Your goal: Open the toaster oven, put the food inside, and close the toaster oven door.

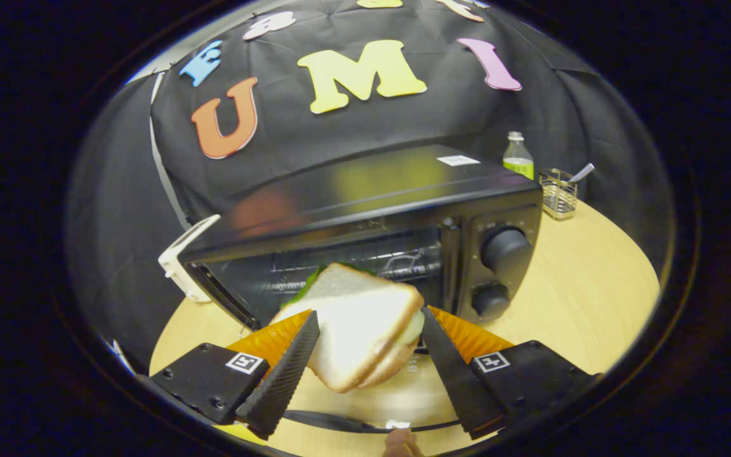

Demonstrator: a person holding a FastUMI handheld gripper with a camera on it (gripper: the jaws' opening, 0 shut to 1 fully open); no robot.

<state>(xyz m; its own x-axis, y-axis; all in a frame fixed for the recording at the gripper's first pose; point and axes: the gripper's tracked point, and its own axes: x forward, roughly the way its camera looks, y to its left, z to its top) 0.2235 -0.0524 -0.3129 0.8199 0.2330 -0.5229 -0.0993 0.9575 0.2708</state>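
Both gripper fingers clamp the sandwich, just before the open toaster oven.

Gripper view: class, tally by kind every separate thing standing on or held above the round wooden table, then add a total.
Toaster oven: 1
Sandwich, clamped by the gripper: 1
Bottle: 1
Wire holder with a utensil: 1
Total: 4

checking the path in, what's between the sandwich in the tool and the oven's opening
Nothing: in the gripper view the sandwich, clamped in the tool, hangs right before the toaster oven cavity, door already down.
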